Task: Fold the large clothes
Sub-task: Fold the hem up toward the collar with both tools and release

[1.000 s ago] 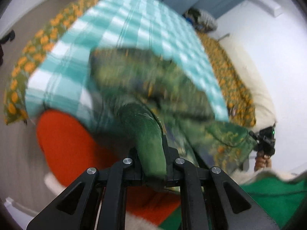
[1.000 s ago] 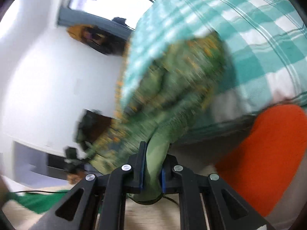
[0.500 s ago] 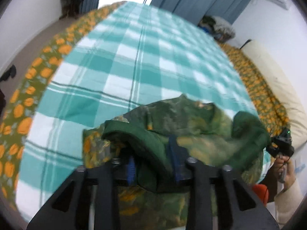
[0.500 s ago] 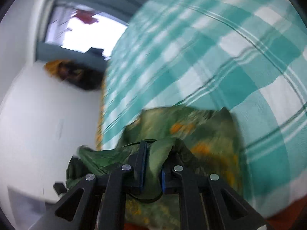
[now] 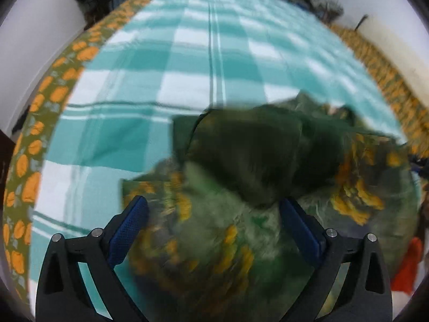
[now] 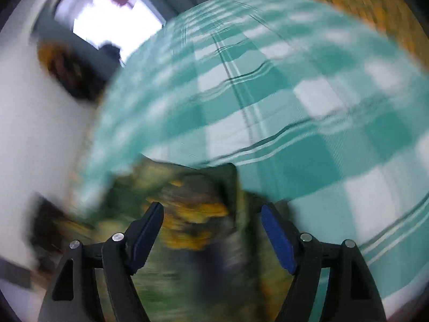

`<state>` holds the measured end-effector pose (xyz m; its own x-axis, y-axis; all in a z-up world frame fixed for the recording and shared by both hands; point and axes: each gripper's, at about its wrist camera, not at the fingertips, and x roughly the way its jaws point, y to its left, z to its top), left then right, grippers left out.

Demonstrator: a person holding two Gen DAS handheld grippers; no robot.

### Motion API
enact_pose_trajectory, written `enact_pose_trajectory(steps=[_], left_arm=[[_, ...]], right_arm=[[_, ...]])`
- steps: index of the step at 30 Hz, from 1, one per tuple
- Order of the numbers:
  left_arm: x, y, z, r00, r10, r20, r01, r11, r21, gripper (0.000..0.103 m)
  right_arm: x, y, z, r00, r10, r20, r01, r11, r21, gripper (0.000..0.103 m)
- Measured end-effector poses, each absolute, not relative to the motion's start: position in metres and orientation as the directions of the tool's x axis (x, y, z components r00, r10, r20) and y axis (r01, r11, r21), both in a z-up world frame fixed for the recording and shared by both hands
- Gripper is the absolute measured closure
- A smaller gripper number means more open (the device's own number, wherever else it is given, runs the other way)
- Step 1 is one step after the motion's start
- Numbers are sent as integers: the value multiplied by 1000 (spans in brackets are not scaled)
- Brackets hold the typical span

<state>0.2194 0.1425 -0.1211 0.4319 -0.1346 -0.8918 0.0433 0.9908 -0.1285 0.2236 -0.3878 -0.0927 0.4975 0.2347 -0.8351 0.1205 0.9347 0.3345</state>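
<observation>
The green garment [image 5: 241,187], patterned with orange-yellow flowers, lies crumpled on the teal-and-white checked sheet [image 5: 187,61] that covers the bed, close to the bed's near edge. In the left wrist view it sits toward the near right corner, with a darker plain-green part [image 5: 254,150] bunched on top of the printed cloth. A floral cover in olive and orange [image 5: 29,161] shows beyond the sheet along the bed's left edge, and again along the right edge.

The left gripper [image 5: 214,214] hangs over the garment with its jaws spread wide; they have just been opening. The cloth lies under and between the 2 blue pads [image 5: 128,228], but neither pad presses on it.

The right gripper [image 6: 211,222] is spread wide too, its jaws having just been opening, and the garment [image 6: 187,214] lies loose between its blue pads [image 6: 278,236] without being pinched. This view is heavily blurred, so the folds of the cloth cannot be made out. A bright window [image 6: 107,18] shows beyond the bed's far edge.
</observation>
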Motion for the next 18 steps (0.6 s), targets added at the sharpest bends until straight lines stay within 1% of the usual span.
enact_pose_trajectory(steps=[1,2,3,4,5,7,10,12,14,15,17,18], left_arm=[[221,139,-125,439,-131,-889,35,991,-129,13],[223,137,-128,449,-147,-881,22,988,-154,56],[225,137,-129,431,-147,-890,-20,985,-172,82],[226,139,-125,435,-129,-891,-50,985,-166,85],[225,140,-113,465,-121,-877,-58,984,-167,90],[219,143,-84,534,-90,-841,-53,989,-140,93],[213,146,-43,642,-67,-764,-40,992,-120,92],[215,143,-41,679,-17,-734,-48,997,-68,92],[221,139,-60,684,29,-729,-63,998,-19,91],[223,139,-79,670,50,-741,-68,998,5,91],[225,142,-115,628,61,-776,-79,997,14,89],[220,145,-140,615,65,-786,-87,996,15,87]], right_arm=[[228,-381,-101,487,227,-843,122,939,323,26],[231,-373,-110,483,246,-840,121,932,342,27],[231,-370,-115,483,262,-836,114,927,356,34],[231,-365,-116,470,262,-843,106,931,349,65],[230,-360,-114,460,231,-857,108,944,312,86],[226,-355,-94,504,167,-848,109,961,254,90],[223,-348,-46,620,87,-779,60,986,157,90],[224,-344,-25,665,53,-745,50,992,115,90],[235,-342,-29,666,23,-746,67,994,91,90],[240,-341,-39,656,3,-755,75,995,70,90],[247,-335,-68,631,-31,-775,78,997,24,90],[249,-333,-90,602,-47,-797,83,997,5,90]])
